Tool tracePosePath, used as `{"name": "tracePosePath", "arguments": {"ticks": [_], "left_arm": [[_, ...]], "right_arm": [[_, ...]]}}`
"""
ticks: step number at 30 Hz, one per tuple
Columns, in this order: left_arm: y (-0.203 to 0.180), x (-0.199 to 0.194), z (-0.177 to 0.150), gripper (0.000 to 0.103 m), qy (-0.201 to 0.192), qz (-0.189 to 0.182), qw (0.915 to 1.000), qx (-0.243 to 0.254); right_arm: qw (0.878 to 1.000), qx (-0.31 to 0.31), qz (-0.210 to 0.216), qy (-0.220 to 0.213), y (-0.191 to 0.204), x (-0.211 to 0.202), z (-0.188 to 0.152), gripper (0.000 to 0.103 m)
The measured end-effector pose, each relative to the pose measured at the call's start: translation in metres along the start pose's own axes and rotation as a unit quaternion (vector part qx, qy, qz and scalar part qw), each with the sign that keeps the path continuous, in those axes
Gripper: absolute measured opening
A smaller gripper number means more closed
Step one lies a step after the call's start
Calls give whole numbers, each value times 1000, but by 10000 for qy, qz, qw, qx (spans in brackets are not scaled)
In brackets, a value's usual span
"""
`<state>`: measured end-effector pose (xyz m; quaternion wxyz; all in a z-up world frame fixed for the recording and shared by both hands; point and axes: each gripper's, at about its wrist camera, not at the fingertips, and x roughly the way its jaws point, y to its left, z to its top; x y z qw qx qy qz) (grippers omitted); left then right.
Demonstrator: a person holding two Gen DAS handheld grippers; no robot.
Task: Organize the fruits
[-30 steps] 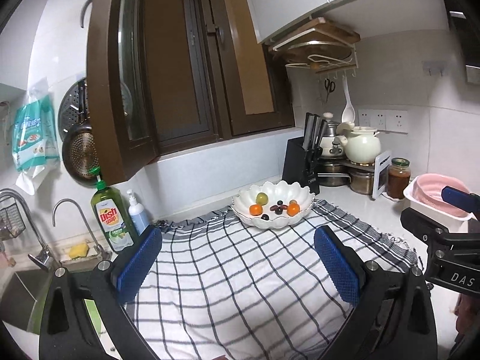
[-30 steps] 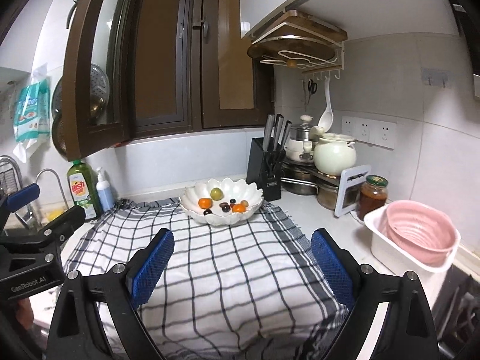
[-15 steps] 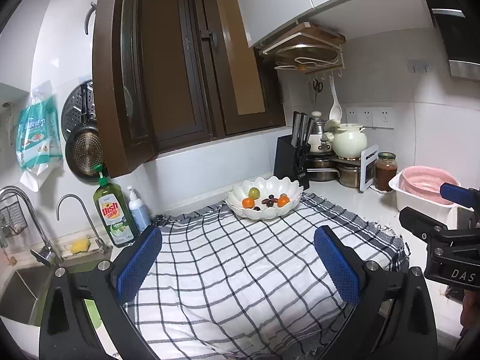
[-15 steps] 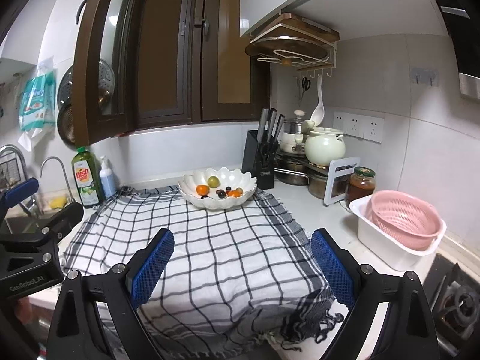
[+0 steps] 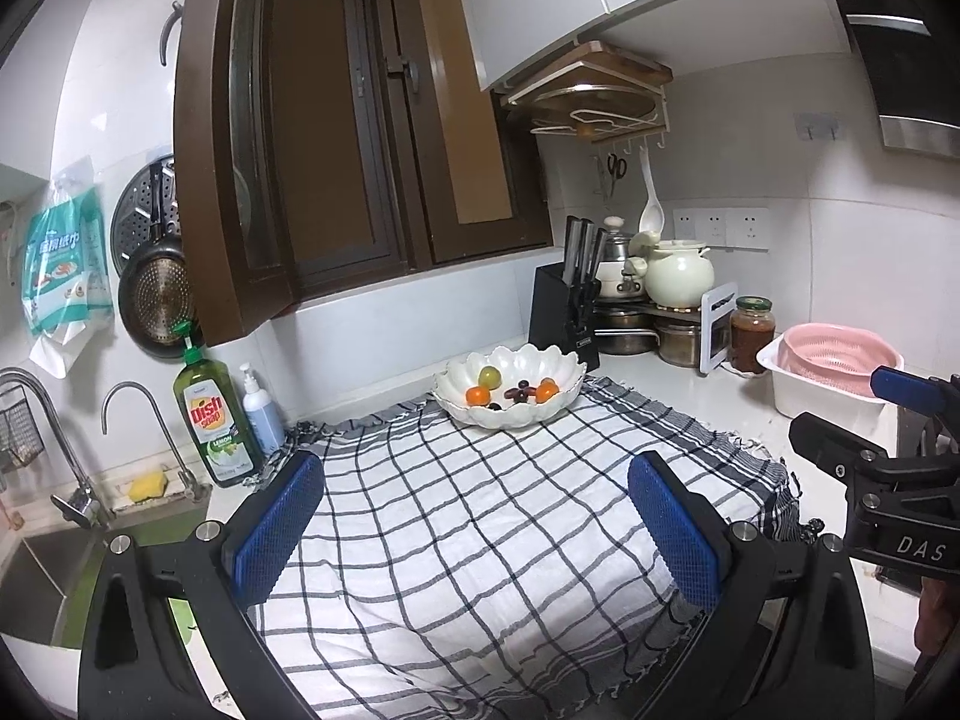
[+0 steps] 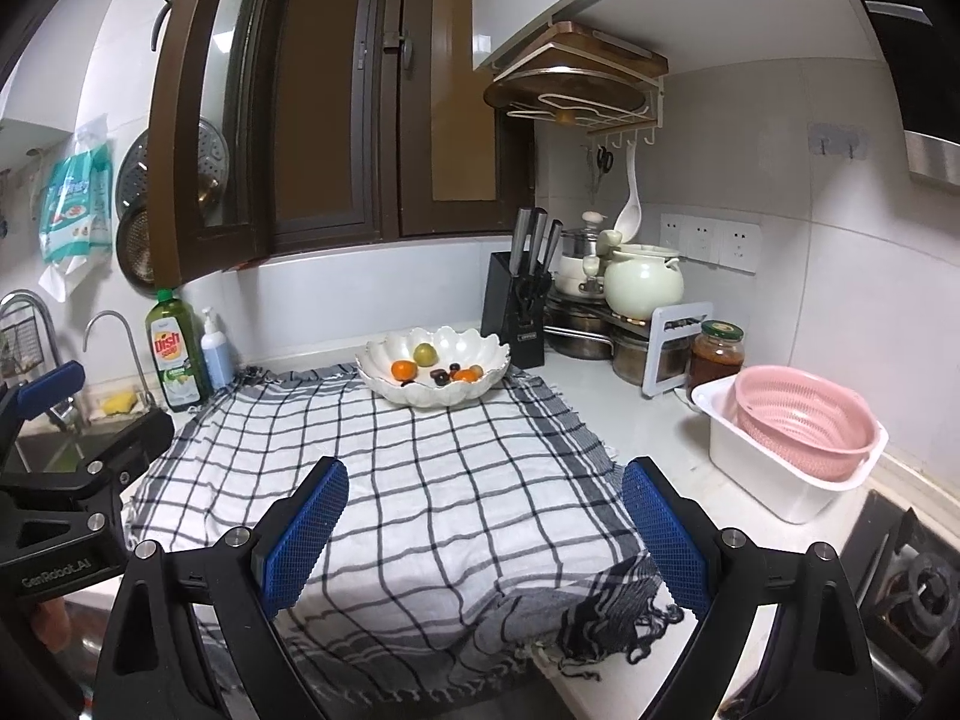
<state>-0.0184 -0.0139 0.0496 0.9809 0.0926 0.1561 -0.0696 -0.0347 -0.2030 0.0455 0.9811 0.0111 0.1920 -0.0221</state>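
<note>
While both the left gripper (image 5: 474, 531) and right gripper (image 6: 483, 531) hover with jaws apart, holding nothing, the fruits (image 5: 510, 389) lie gathered in the white bowl (image 5: 561, 363) on the checked cloth (image 5: 456, 516), contained against rolling across the tabletop.

White counter (image 6: 636, 420) under checked cloth (image 6: 420, 480), apparently crumpled.

1 bowl (image 5: 510, 387), 2 orange fruits (image 5: 478, 395), 1 green fruit (image 5: 490, 376).

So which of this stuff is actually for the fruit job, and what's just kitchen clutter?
For the job: white bowl, green fruit, orange fruits, dark fruits, pink colander.

Just lying about: dish soap, knife block, jar, pots.
</note>
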Motion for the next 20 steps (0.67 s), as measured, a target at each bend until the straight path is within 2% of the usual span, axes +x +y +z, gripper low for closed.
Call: {"name": "tracePosePath", "arguments": {"ticks": [20], "left_arm": [[3,6,-1,103,9,-171,9998,-94]], "right_arm": [[9999,37,-19,125,-5,3,-3,94]]}}
